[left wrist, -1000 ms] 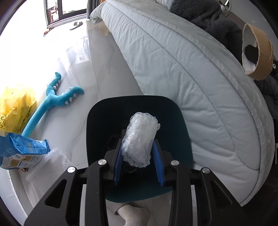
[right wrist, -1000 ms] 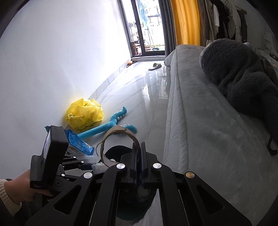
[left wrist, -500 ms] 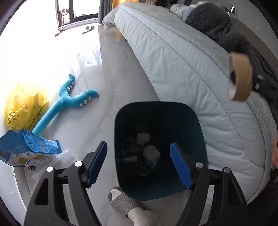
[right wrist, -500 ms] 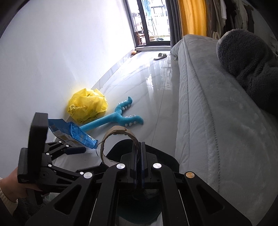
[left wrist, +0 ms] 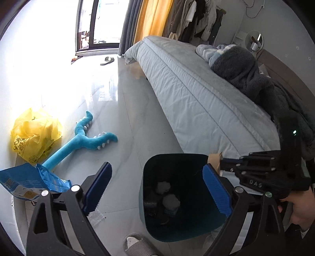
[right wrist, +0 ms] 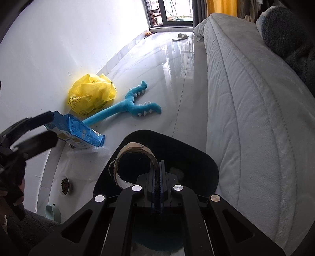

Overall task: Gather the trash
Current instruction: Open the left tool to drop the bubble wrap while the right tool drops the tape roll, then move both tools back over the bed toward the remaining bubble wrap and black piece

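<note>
Bin (left wrist: pixel 149 226): two clear wads (left wrist: pixel 170 200) inside | cardboard ring (right wrist: pixel 133 152) held above

1. The dark teal plastic trash bin (left wrist: pixel 149 226) shows a black interior with pale white crumpled wads (left wrist: pixel 170 200).
2. The curved brown cardboard strip (right wrist: pixel 135 150) is tan, with a white inner face.
3. At ten o'clock of the bin, the crumpled yellow plastic bag (left wrist: pixel 33 135) carries dark print.
4. The bright blue plush toy (left wrist: pixel 86 140) has white spikes.
5. The blue foil snack packet (left wrist: pixel 29 182) has a white and yellow panel.
6. The pale grey quilted bed cover (left wrist: pixel 196 98) bears stitched lines.
7. The left gripper (left wrist: pixel 157 191) is black with blue ribbed pads (left wrist: pixel 217 194).
8. The curtain (left wrist: pixel 153 17) at twelve o'clock is orange-yellow.
</note>
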